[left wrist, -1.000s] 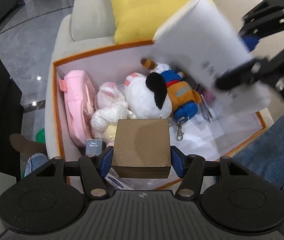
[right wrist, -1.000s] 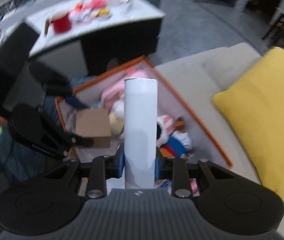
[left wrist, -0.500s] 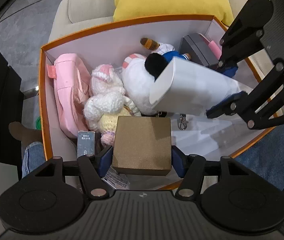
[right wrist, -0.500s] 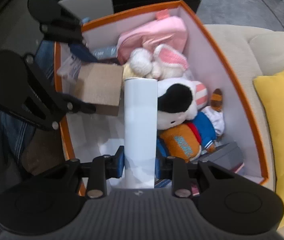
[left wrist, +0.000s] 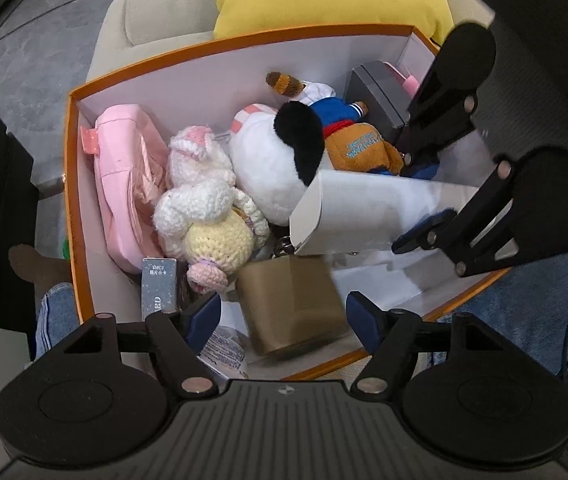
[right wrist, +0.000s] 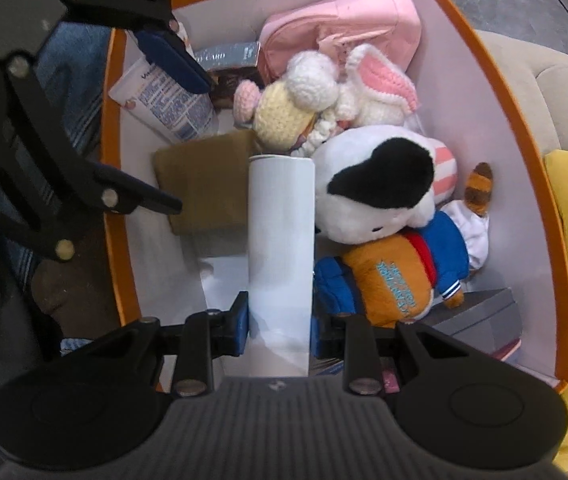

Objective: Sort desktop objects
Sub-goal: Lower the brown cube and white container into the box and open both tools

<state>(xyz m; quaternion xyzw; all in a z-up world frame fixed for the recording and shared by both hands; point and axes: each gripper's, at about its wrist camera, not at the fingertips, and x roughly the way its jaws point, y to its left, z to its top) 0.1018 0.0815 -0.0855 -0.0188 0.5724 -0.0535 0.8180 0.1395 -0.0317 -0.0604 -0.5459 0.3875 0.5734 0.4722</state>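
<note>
Brown box (left wrist: 291, 304) released by left gripper (left wrist: 284, 316), lying blurred at storage box's (left wrist: 244, 40) near edge. White carton (right wrist: 280, 248) clamped in right gripper (right wrist: 280, 330); should be lowered flat onto bare floor before release.

Square brown cardboard box (left wrist: 291, 306): motion-blurred, edges indistinct. Grey rectangular case (right wrist: 479, 318): partly hidden beneath orange-and-blue plush toy (right wrist: 399, 276).

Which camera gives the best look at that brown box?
The left wrist view: the brown box lies between the open left hand-held gripper, though blurred. The right wrist view shows it partly hidden behind the white box.
</note>
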